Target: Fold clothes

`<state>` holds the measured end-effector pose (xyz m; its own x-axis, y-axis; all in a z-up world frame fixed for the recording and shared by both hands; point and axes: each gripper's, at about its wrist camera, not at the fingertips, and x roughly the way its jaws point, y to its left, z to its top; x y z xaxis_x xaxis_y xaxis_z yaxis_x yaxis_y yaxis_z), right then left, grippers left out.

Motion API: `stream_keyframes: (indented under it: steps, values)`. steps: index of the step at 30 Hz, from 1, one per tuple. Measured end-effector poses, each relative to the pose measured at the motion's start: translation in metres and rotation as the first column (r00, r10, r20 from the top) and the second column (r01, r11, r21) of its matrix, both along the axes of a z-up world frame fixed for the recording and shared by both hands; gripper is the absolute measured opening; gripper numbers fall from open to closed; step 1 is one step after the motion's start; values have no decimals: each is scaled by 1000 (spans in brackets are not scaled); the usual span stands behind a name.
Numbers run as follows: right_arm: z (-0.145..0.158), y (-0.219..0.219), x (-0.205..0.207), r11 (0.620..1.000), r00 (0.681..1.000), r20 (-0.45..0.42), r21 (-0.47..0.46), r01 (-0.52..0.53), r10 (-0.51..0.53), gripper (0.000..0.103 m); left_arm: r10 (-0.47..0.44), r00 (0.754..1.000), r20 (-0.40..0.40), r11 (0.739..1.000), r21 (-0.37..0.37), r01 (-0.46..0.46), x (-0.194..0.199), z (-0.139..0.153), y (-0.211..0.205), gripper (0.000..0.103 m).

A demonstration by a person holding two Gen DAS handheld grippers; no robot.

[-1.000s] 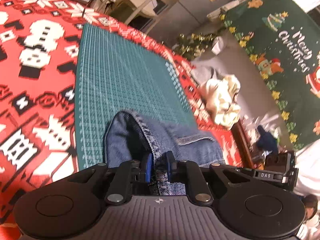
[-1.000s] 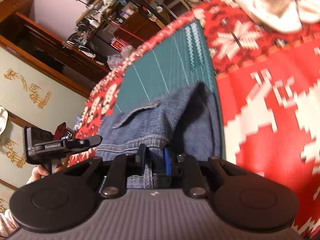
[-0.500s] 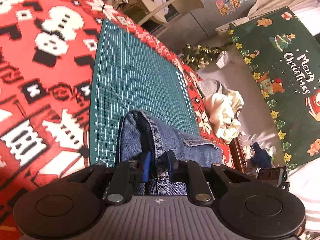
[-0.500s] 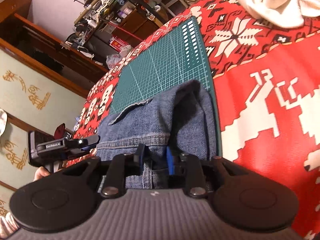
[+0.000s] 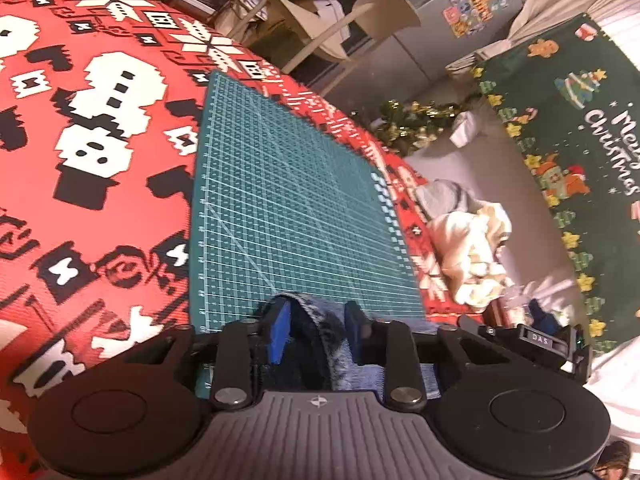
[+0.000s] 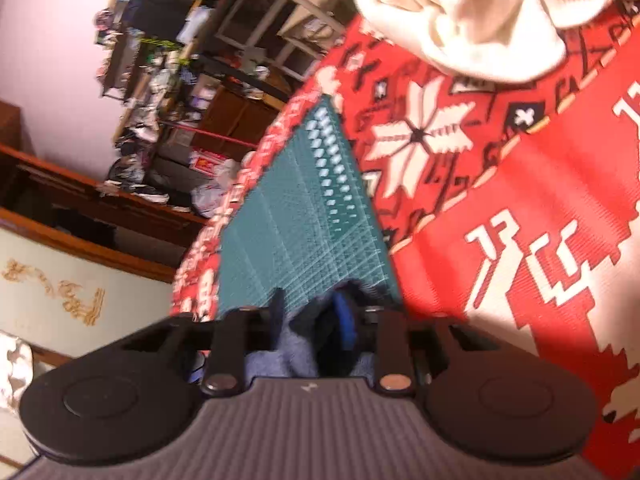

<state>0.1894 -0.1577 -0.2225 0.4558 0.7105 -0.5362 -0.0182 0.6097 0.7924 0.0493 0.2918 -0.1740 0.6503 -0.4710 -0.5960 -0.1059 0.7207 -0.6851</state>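
Note:
Blue denim jeans (image 5: 316, 316) lie at the near end of the green cutting mat (image 5: 288, 200), mostly hidden under my grippers. My left gripper (image 5: 316, 334) has its jaws opening. A folded denim hem stands loosely between the blue pads (image 5: 278, 334), with gaps on both sides. In the blurred right wrist view, my right gripper (image 6: 310, 316) has its jaws closing. Bunched jeans (image 6: 298, 344) fill the space between its fingers. The mat (image 6: 304, 232) stretches away ahead of it.
The mat lies on a red and white patterned tablecloth (image 5: 100, 200). A crumpled white garment (image 6: 480, 20) sits far right on the cloth. Off the table, another white heap (image 5: 472, 248) lies by a green Christmas cloth (image 5: 580, 140). A folding chair (image 5: 340, 28) and cluttered shelves (image 6: 152, 80) stand beyond.
The jeans have been drawn back toward both cameras, so more bare mat shows ahead. The left jaws now stand wider around the hem. The right view has rolled and blurred.

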Motion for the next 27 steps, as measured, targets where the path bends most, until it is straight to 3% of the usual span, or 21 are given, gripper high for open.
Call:
stream_keyframes:
  steps: [2, 5, 8, 13, 15, 20, 24, 27]
  values:
    - [-5, 4, 6, 1000, 1000, -6, -24, 15, -15, 6, -3, 1000, 6, 1000, 26, 3, 0, 1, -2, 17]
    - [-5, 16, 8, 991, 998, 66, -131, -11, 20, 1, -3, 1000, 26, 995, 104, 0, -1, 4, -10, 14]
    - [-4, 31, 9, 964, 985, 148, -262, -48, 89, 0, 3, 999, 44, 994, 110, -8, -3, -1, -10, 13]
    - [5, 17, 6, 969, 985, 147, -241, -49, 86, 3, 15, 998, 53, 993, 116, -21, -9, 5, -7, 17]
    - [17, 10, -3, 963, 980, 177, -266, -37, 87, 4, 30, 998, 61, 984, 175, -41, -15, 16, -9, 17]
    - [52, -5, -39, 964, 962, 244, -259, -53, 118, 5, 40, 991, 125, 974, 217, -67, -31, 46, -11, 17]
    - [54, 12, -56, 968, 957, 244, -231, -97, 154, 7, -61, 982, 180, 977, 211, 22, -33, 63, -46, 17]
    - [41, 26, -61, 967, 960, 221, -225, -123, 173, 7, -125, 979, 163, 972, 216, 88, -27, 57, -78, 17]
